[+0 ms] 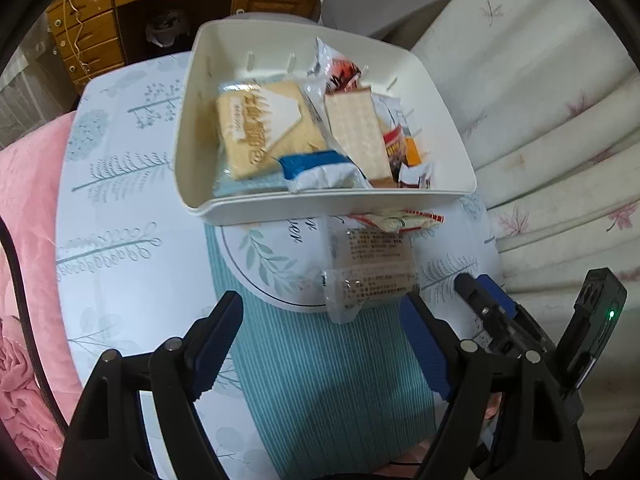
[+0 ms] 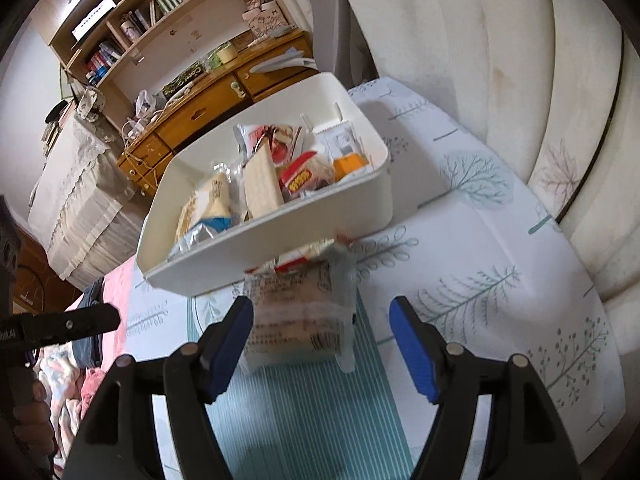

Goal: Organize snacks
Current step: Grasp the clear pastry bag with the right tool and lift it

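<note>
Clear-wrapped snack (image 2: pixel 298 320): just before white bin (image 2: pixel 280 244), on plate. Judged light, crinkly, slippery; contents brittle. To be pinched across midsection. Right gripper (image 2: pixel 322 336) spread, empty; left gripper (image 1: pixel 320 332) likewise.

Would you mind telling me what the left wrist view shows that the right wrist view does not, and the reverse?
Only the left wrist view shows the round plate under the clear-wrapped snack, and the right gripper from outside. Only the right wrist view shows the bookshelf above the desk, and the left gripper entering from the left edge. Both share the white bin of snacks, the clear-wrapped snack, the red-and-white packet behind it, and the striped teal mat.
</note>
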Motion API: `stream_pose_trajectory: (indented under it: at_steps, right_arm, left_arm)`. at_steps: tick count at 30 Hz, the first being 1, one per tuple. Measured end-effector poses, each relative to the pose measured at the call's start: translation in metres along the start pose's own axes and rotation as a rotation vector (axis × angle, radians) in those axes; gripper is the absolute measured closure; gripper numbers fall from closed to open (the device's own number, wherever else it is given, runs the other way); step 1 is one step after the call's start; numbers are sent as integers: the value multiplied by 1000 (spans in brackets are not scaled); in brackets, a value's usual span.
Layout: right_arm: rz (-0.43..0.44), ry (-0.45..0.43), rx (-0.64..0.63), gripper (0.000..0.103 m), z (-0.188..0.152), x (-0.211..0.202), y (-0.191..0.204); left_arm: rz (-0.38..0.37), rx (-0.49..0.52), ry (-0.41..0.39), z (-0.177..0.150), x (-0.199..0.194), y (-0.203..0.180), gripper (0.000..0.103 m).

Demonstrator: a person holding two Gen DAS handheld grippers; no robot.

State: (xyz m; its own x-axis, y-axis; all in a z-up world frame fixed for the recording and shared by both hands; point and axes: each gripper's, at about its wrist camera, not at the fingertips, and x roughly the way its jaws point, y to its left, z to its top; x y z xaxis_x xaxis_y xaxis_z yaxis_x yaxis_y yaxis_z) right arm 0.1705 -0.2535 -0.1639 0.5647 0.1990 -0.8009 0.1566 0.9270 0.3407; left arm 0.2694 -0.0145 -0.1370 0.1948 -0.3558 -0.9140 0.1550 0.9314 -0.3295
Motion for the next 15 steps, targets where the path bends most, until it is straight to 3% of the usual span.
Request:
stream_pose_trajectory:
  at_steps: [9, 15]
  right_arm:
    - [95, 46, -24, 30, -14, 29, -11]
    - [142, 154, -9, 30, -14, 64, -17]
  left_arm:
    - [-20, 12, 28, 13, 29, -22, 23]
    - [-20, 10, 39, 26, 47, -36, 23]
